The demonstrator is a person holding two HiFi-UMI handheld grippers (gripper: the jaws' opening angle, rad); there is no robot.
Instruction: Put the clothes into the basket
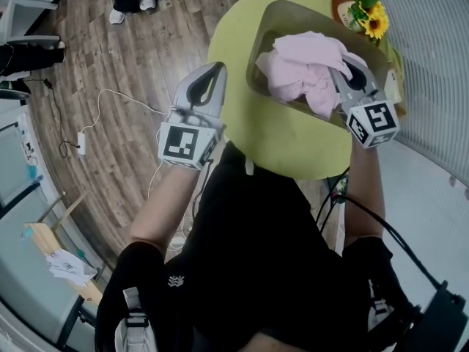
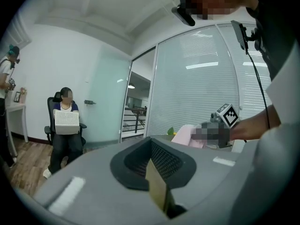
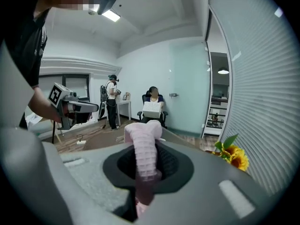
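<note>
Fingers of the right gripper (image 1: 350, 75) pinch a fold of the pink clothes (image 1: 304, 68) directly above the basket (image 1: 272, 12), a hold that looks meant to keep the bundle gathered until it sits inside; the right gripper view shows a ribbed band of the fabric clamped tight between them. Most of the cloth lies heaped within the basket's olive walls, with one part draped toward the near rim, so the job appears close to done and letting go seems the likely next step. The left gripper (image 1: 204, 86) hangs just off the counter's edge over the floor, its fingers together with nothing between them, apparently parked out of the way. The basket stands on a round yellow-green counter (image 1: 242, 123), with a bunch of sunflowers (image 1: 372, 19) just beside its far end. Around it runs a wood-plank floor (image 1: 132, 57) crossed by a white cable (image 1: 110, 94) leading to a power strip (image 1: 80, 144); a glass wall (image 1: 432, 64) lined with blinds closes the right side, and a seated person (image 3: 153, 108) sits in a chair across the room
</note>
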